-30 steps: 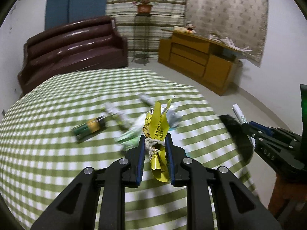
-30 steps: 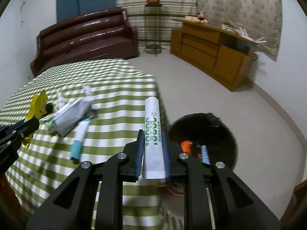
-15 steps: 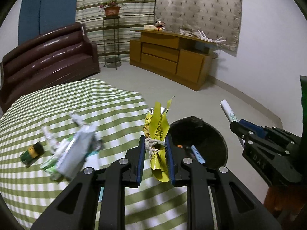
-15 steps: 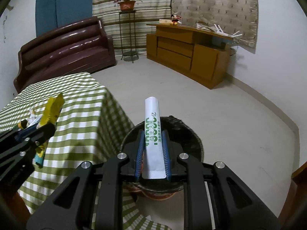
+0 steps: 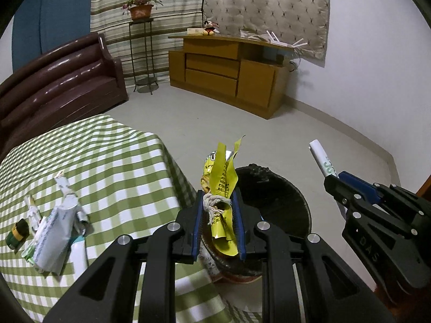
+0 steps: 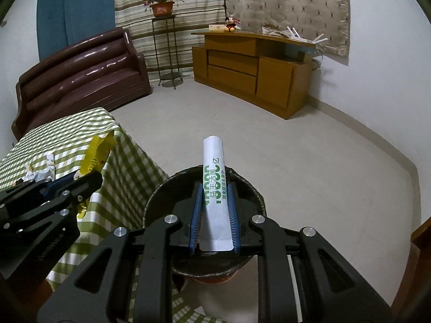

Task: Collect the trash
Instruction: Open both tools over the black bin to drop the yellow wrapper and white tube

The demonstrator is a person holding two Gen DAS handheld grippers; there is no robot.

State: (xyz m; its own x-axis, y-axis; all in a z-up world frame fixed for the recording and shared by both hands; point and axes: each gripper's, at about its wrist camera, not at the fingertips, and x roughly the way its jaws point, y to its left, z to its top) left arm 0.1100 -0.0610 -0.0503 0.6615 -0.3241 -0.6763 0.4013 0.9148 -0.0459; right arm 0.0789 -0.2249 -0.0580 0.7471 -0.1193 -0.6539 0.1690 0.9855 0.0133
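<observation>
We have the left gripper (image 5: pixel 218 220) pinching a crumpled yellow wrapper (image 5: pixel 221 185) with a knot of white string (image 5: pixel 214 206) caught against it between the blue pads. The wrapper stands upright in the jaws, in front of the near rim of the black waste bin (image 5: pixel 285 202) in the left wrist view.

Right gripper (image 6: pixel 214 215) is clamped on a white tube with green print (image 6: pixel 214 177), tube pointing forward along the fingers, held above the bin's opening (image 6: pixel 250 188). In the left view the same tube (image 5: pixel 322 158) sticks up out of the right gripper (image 5: pixel 335 185), to the right of the bin.

The bin sits on the floor just beside the corner of the table with the green-checked cloth (image 5: pixel 121 167).

Trash on the table: a flattened silver-white pouch (image 5: pixel 54 234), a twisted white wrapper (image 5: pixel 33 212) just beside it, a small dark green bottle with a yellow label (image 5: pixel 17 234) at the far left, and a white tube (image 5: pixel 79 255) near the table edge, partly hidden by the left gripper.

Background: brown sofa (image 5: pixel 59 80), wooden sideboard (image 5: pixel 229 72), potted plant on a metal stand (image 5: pixel 140 10).
</observation>
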